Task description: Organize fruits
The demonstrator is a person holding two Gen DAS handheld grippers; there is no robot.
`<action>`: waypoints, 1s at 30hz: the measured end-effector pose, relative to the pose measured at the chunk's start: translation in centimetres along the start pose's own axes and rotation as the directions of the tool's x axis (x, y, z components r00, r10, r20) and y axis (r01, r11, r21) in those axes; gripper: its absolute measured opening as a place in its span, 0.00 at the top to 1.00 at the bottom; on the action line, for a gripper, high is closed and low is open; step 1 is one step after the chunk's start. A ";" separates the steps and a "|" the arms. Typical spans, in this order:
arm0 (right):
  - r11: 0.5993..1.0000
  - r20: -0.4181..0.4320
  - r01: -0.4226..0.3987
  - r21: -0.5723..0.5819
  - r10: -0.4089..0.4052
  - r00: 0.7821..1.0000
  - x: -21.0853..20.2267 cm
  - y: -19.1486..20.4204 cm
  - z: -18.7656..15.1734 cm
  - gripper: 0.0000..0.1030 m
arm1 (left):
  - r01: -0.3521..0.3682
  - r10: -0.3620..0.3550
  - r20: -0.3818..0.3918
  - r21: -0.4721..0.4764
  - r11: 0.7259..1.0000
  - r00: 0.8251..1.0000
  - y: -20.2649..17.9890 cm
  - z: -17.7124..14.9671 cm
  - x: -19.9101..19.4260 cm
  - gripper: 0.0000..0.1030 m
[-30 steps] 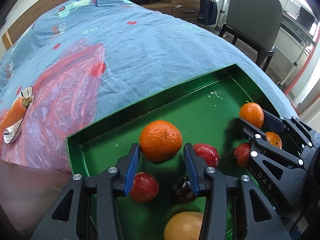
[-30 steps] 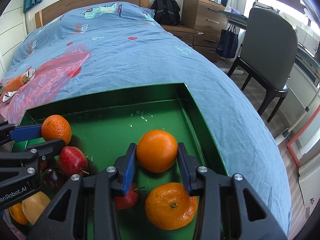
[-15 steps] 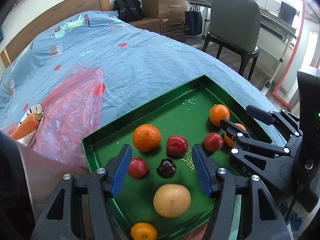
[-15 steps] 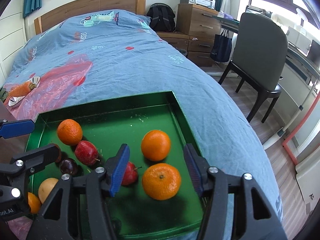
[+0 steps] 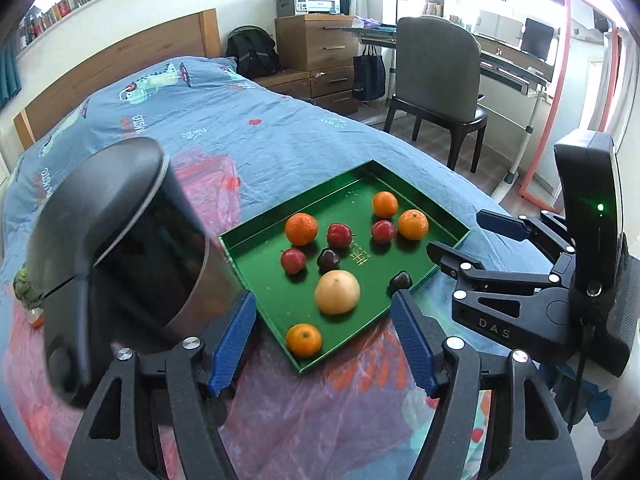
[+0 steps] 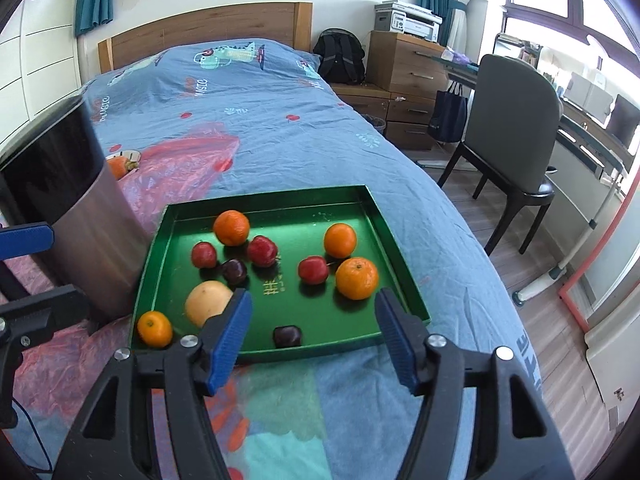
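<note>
A green tray point(image 5: 424, 208) point(image 6: 396, 256) lies on the bed and holds several fruits: oranges point(image 5: 301, 229) point(image 6: 356, 278), red apples point(image 5: 339, 235) point(image 6: 313, 270), dark plums point(image 5: 329, 259) point(image 6: 287, 335) and a yellow pear point(image 5: 337, 292) point(image 6: 205, 300). My left gripper point(image 5: 324, 344) is open and empty, held above and short of the tray's near corner. My right gripper point(image 6: 314, 330) is open and empty above the tray's near edge; it also shows in the left wrist view point(image 5: 460, 240).
A steel bin with a black lid point(image 5: 120, 232) point(image 6: 80, 208) stands left of the tray. A pink plastic sheet point(image 6: 180, 164) covers the blue bedspread. A carrot on a plate point(image 6: 120, 164) lies behind the bin. A chair point(image 6: 516, 140) and drawers stand right.
Both grippers have let go of their oranges, opened wide and pulled back and up from the tray. The oranges now rest in the tray. The bin has come into view.
</note>
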State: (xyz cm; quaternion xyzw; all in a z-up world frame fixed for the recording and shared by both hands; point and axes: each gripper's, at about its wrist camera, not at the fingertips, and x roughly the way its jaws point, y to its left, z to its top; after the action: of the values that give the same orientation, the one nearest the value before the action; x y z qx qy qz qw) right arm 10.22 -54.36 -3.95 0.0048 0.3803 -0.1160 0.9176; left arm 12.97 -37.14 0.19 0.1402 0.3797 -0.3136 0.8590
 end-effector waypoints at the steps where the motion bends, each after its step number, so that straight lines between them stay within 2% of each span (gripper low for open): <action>1: 1.000 0.004 -0.004 -0.007 0.004 1.000 -1.0 0.7 -0.3 0.04 | -0.012 0.012 0.003 0.002 1.000 1.000 0.2 -0.7 -0.9 0.36; 3: 1.000 0.011 -0.018 -0.023 0.018 1.000 -2.8 2.2 -0.9 0.02 | -0.049 0.049 0.029 0.007 0.999 0.998 0.7 -2.2 -2.8 0.29; 11: 0.992 0.060 -0.104 -0.075 0.109 0.992 -9.1 9.0 -3.0 0.00 | -0.134 0.135 0.058 -0.024 0.991 0.989 4.0 -9.0 -9.2 0.29; 17: 0.984 0.067 -0.147 -0.105 0.154 0.986 -12.1 14.0 -5.2 0.00 | -0.177 0.181 0.038 -0.102 0.979 0.983 7.1 -14.4 -12.7 0.29; 22: 0.980 0.068 -0.166 -0.110 0.175 0.982 -13.8 17.2 -6.6 0.00 | -0.235 0.247 0.042 -0.180 0.955 0.968 9.4 -17.4 -14.9 0.29; 26: 0.978 0.076 -0.171 -0.116 0.180 0.981 -15.1 19.2 -7.2 0.00 | -0.294 0.316 0.071 -0.216 0.931 0.946 10.8 -19.2 -16.7 0.13; 30: 0.980 0.092 -0.161 -0.118 0.172 0.981 -16.1 20.5 -7.5 0.00 | -0.304 0.335 0.084 -0.258 0.917 0.938 12.2 -20.5 -18.1 0.09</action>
State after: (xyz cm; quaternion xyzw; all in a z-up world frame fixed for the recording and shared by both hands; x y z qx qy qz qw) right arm -1.60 -30.34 0.31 -0.0199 0.3371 -0.0176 0.9411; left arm -0.03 -10.20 -0.19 0.0750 0.3315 -0.1287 0.9316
